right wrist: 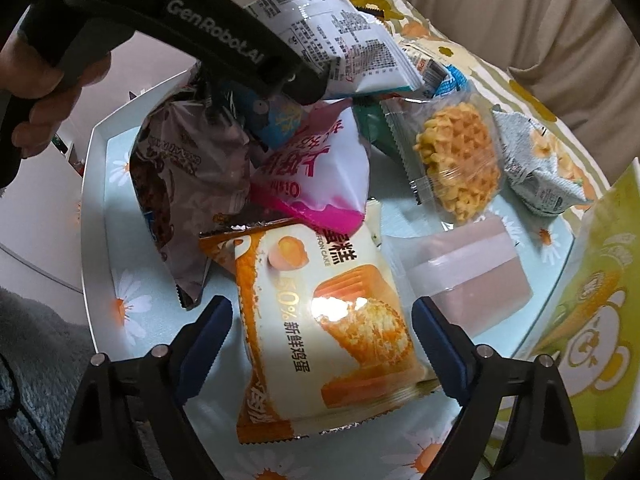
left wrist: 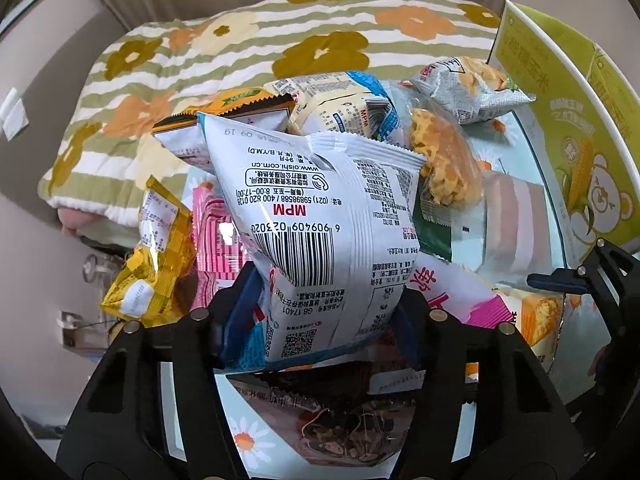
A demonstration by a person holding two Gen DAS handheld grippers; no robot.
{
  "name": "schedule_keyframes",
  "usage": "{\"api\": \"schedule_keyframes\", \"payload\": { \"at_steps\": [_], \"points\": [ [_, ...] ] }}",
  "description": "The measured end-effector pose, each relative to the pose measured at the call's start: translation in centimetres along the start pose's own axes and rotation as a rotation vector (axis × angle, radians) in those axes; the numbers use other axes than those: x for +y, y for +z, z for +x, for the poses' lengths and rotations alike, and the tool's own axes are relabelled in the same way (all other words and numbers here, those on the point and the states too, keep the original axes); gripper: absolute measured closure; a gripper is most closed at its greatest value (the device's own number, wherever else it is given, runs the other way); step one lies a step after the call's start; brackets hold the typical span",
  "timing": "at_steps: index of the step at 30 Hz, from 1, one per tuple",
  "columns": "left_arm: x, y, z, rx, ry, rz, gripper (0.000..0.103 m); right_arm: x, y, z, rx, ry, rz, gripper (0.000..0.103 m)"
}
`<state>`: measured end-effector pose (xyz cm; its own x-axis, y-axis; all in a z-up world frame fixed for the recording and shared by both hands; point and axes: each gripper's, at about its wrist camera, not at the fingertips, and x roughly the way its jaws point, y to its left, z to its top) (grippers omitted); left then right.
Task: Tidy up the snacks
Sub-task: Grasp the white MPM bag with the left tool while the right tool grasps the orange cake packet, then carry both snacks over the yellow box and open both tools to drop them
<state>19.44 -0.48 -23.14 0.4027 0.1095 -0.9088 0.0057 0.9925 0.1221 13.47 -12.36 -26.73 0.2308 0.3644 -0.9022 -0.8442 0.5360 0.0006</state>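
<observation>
Snacks — left gripper (left wrist: 316, 312) pinches white chip bag (left wrist: 320, 216); right gripper (right wrist: 320, 344) wide around cake packet (right wrist: 320, 332).

from my feed the white snack bag (left wrist: 320, 208) looks like glossy plastic film, crinkled, with printed matt patches. the chiffon cake packet (right wrist: 320, 320) is smooth shiny film too, throwing a bright glare. the waffle wrapper (right wrist: 452, 160) is clear cellophane over a rough, bumpy biscuit. the brown bag (right wrist: 188, 184) has a duller foil sheen. the tray (right wrist: 90, 200) seems hard white plastic, its daisy-print floor slick. the quilt (left wrist: 240, 60) is soft, puckered cloth. my right gripper (right wrist: 322, 344) is matt black plastic with blue pads and small metal pins.
</observation>
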Motion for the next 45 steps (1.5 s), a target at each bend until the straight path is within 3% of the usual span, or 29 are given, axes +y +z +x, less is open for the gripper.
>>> {"api": "schedule_keyframes", "payload": {
  "at_steps": [4,9,20,34,45],
  "points": [
    [0.1,0.1,-0.5,-0.012,-0.005,0.005,0.05,0.3,0.4,1.0,-0.001,0.011,0.014,0.015],
    [0.4,0.2,-1.2,-0.03,-0.022,0.008,0.051,0.3,0.4,1.1,0.012,0.022,0.036,0.033],
    [0.4,0.4,-3.4,-0.086,-0.075,0.042,0.051,0.0,-0.1,-0.4,0.031,-0.046,0.12,0.038],
    [0.6,1.1,-10.8,-0.251,-0.172,0.09,0.052,2.2,0.6,-8.9,-0.069,-0.229,0.233,0.038],
    [0.5,3.6,-16.1,-0.35,-0.236,0.136,0.052,0.1,1.5,-17.2,-0.202,-0.332,0.461,0.038]
  ]
}}
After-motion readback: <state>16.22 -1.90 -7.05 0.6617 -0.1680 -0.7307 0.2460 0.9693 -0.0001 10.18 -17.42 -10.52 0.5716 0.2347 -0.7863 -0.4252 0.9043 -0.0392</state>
